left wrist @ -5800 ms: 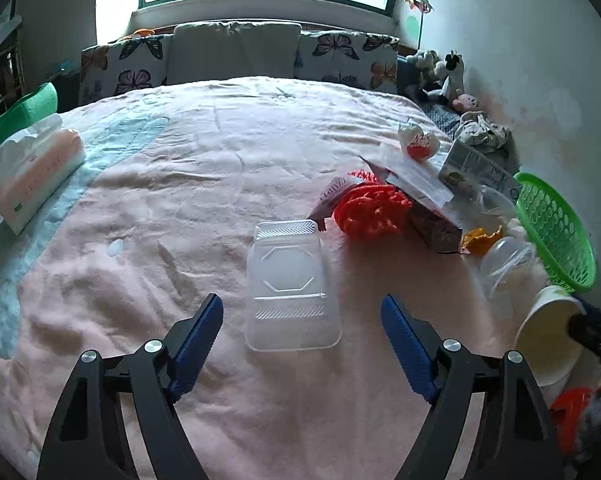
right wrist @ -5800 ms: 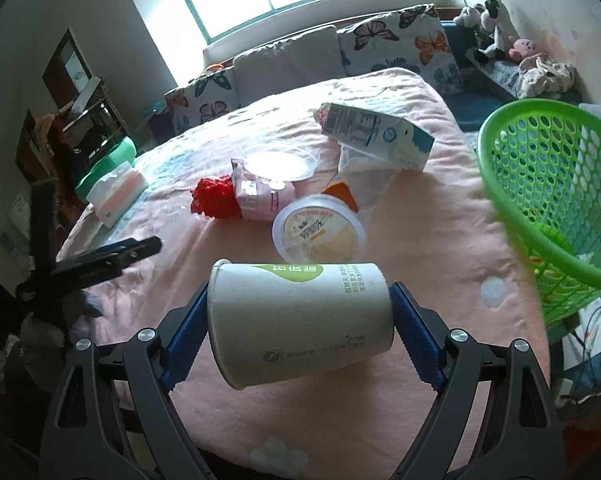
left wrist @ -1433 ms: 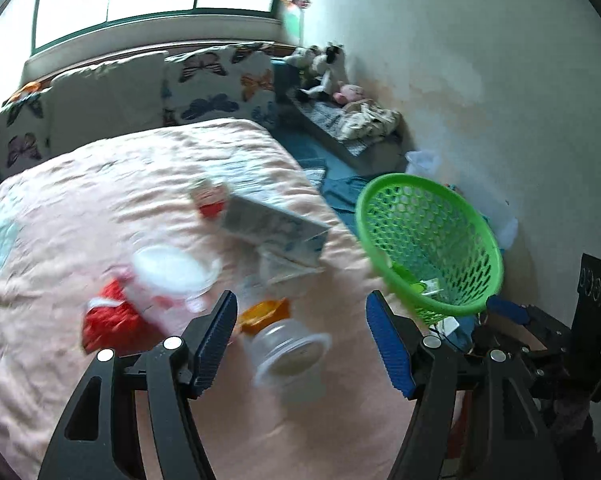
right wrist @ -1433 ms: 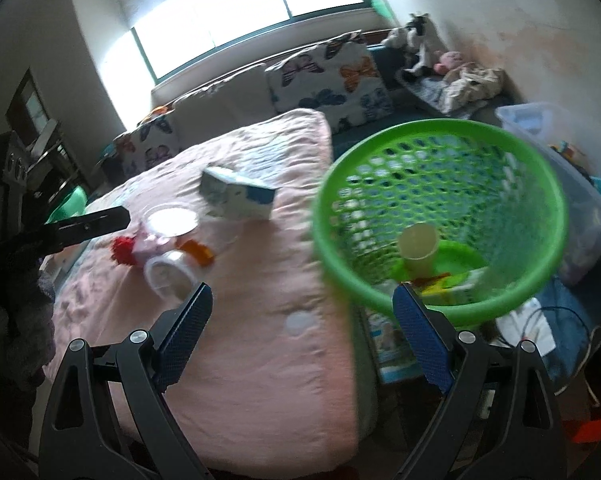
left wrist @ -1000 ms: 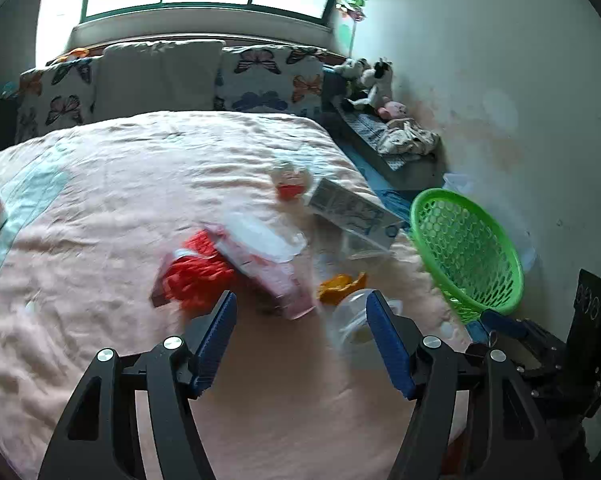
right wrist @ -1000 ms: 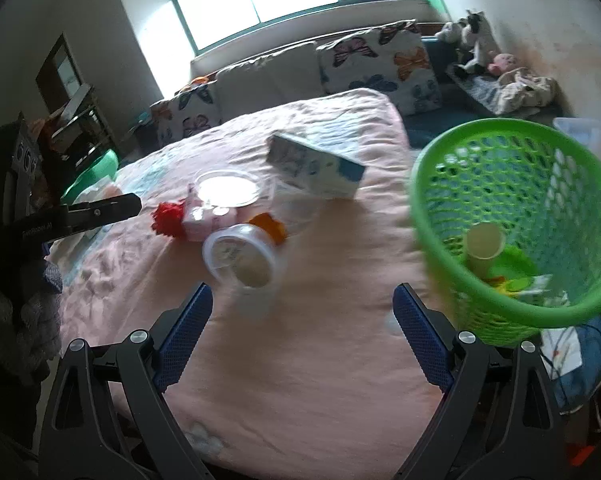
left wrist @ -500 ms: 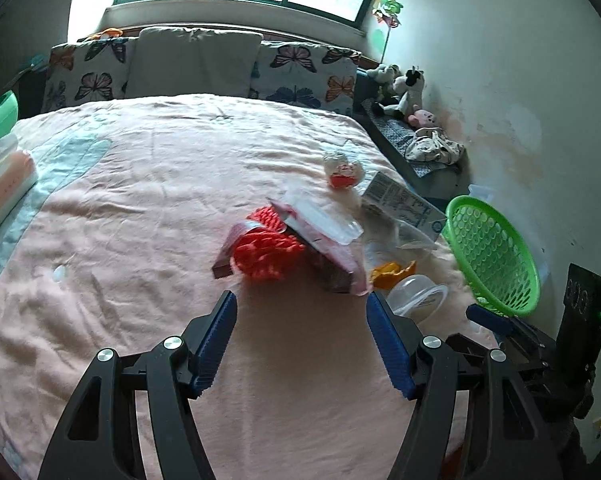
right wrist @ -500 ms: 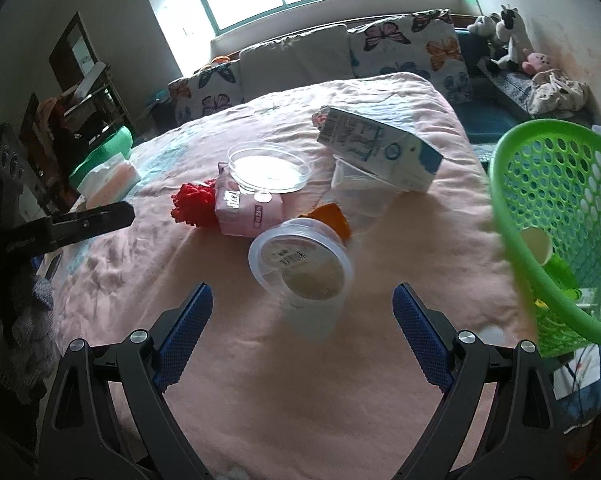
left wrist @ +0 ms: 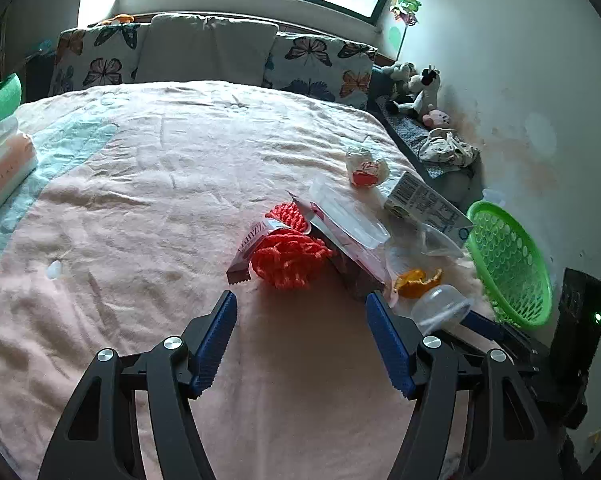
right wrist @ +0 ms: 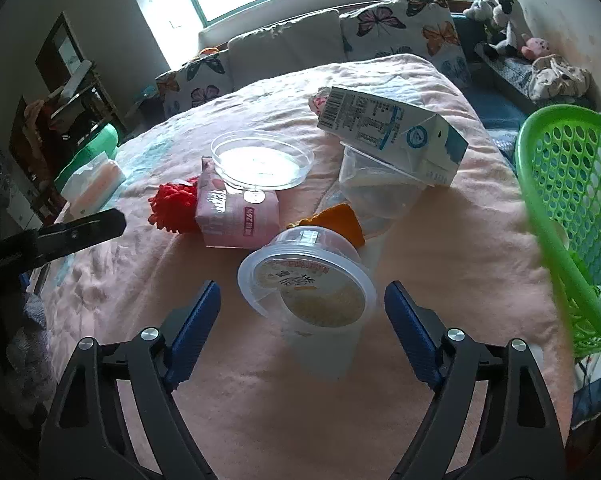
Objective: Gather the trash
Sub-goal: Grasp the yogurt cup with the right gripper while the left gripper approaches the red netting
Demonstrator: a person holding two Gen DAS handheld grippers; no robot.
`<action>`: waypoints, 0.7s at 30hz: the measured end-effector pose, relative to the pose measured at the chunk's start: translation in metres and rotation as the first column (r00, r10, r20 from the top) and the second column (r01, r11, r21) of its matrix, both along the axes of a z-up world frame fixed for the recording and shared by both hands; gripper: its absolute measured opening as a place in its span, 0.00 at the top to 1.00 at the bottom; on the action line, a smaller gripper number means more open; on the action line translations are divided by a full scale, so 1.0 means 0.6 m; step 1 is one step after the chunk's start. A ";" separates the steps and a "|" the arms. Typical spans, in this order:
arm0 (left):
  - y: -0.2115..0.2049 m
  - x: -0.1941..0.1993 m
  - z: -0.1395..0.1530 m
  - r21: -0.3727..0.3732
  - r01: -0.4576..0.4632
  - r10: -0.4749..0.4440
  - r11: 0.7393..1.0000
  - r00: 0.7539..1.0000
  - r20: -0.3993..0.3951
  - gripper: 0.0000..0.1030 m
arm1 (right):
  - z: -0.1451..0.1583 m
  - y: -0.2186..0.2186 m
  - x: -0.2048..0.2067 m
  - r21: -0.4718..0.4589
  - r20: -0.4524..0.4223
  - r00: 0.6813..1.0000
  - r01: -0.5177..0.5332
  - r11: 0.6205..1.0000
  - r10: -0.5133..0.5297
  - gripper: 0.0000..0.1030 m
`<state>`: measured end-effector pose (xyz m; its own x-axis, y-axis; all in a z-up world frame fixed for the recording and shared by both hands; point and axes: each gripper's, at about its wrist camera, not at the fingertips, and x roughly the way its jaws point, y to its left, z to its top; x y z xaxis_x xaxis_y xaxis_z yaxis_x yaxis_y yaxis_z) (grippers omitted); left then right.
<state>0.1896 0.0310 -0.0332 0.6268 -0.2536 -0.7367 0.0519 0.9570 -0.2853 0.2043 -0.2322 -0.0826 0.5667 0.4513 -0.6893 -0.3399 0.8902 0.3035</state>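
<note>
Right gripper [right wrist: 300,312] jaws just closing yet clear of lidded plastic cup [right wrist: 308,292] lying between them on pink bedspread [right wrist: 440,240], left gripper [left wrist: 300,336] fingers parted and empty, green basket [right wrist: 572,200] near bed's edge.

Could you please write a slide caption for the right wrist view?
Right gripper, jaws just narrowing yet open, frames a lidded clear tub on the pink bedspread.

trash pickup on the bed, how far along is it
Little shows as done: the green basket holds some items, partly hidden. In hand: the right gripper, jaws just closing, brackets the clear lidded tub without touching. The left gripper is open, empty. Left: milk carton, pink packet, clear dish, orange peel.
</note>
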 end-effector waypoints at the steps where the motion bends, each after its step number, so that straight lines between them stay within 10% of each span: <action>1: -0.001 0.004 -0.003 -0.001 -0.001 0.001 1.000 1.000 -0.003 0.37 | -0.001 0.000 0.001 0.000 -0.002 1.000 0.002 1.000 -0.002 0.21; 21: -0.006 0.060 -0.047 -0.047 -0.020 0.018 0.999 0.999 -0.048 0.54 | 0.003 -0.005 -0.003 0.008 -0.003 1.000 -0.001 1.000 0.001 0.33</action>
